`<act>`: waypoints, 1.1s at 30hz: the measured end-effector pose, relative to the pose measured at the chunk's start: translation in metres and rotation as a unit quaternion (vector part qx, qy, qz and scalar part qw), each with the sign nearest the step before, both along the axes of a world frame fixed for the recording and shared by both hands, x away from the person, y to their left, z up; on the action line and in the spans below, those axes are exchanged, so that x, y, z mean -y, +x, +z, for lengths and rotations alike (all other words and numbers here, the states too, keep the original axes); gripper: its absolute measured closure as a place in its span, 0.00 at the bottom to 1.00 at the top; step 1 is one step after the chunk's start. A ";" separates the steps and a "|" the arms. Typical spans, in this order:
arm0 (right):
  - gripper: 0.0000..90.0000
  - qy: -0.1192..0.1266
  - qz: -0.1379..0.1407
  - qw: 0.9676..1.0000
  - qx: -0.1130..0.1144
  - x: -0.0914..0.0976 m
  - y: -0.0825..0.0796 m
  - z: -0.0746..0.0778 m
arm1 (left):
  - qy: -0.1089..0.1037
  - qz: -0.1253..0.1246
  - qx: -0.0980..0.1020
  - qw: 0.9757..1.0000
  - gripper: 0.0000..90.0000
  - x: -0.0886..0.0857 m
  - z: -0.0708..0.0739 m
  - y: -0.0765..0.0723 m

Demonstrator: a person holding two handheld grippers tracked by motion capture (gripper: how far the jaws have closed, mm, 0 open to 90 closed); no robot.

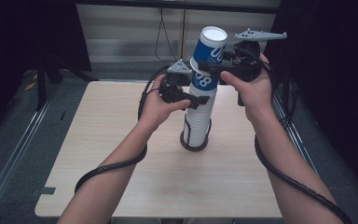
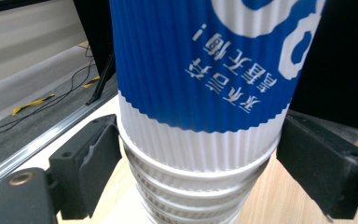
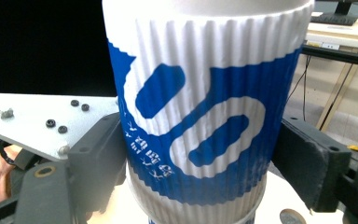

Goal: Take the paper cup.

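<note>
A tall stack of cups (image 1: 198, 119) stands upside down on the table (image 1: 121, 140). The left tool (image 1: 196, 101) pinches the stack midway up; the right tool (image 1: 213, 69) pinches the top cup (image 1: 210, 46), which sits tilted.

Light wood-grain table (image 1: 121, 154) with rounded corners, standing on grey floor (image 1: 9, 140); directly on it, near centre, a dark round base (image 1: 195, 144) carrying an upside-down stack of white ribbed paper cups (image 1: 197, 123); a black cable (image 1: 107, 168) drapes across the tabletop's left part.
</note>
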State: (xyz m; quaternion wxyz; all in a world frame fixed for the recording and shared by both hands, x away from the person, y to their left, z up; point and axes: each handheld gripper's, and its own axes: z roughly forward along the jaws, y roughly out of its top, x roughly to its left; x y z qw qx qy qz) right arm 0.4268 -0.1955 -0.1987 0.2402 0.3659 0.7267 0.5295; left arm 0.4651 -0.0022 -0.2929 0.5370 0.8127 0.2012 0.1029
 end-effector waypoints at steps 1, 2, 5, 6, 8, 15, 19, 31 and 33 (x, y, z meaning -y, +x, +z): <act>0.23 0.003 0.000 1.000 0.000 0.000 0.000 0.000 | -0.001 0.000 0.000 1.000 0.15 0.000 0.000 0.000; 0.23 0.006 0.001 1.000 0.000 0.001 0.000 0.000 | -0.001 -0.001 0.001 1.000 0.15 0.000 0.000 0.000; 0.23 0.012 0.000 1.000 0.001 0.002 0.000 0.000 | -0.002 0.000 0.003 1.000 0.15 0.001 -0.001 0.000; 0.23 0.011 -0.002 1.000 0.001 0.002 0.000 0.000 | -0.001 0.000 0.003 1.000 0.15 0.001 -0.001 -0.001; 0.23 0.011 -0.002 1.000 0.003 0.002 0.000 0.000 | -0.001 0.000 0.003 1.000 0.15 0.001 0.000 -0.001; 0.23 0.013 0.000 1.000 0.010 0.003 -0.001 0.005 | -0.002 -0.001 0.005 1.000 0.15 0.000 -0.001 0.000; 0.23 0.014 0.003 1.000 0.014 0.002 -0.003 0.008 | 0.000 -0.001 0.006 1.000 0.15 0.000 -0.001 0.000; 0.23 0.027 0.004 0.999 0.024 0.009 -0.006 0.009 | -0.001 -0.001 0.006 1.000 0.15 0.001 -0.001 -0.001; 0.23 0.030 0.004 0.999 0.029 0.011 -0.007 0.009 | 0.000 -0.001 0.006 1.000 0.15 0.001 -0.001 -0.001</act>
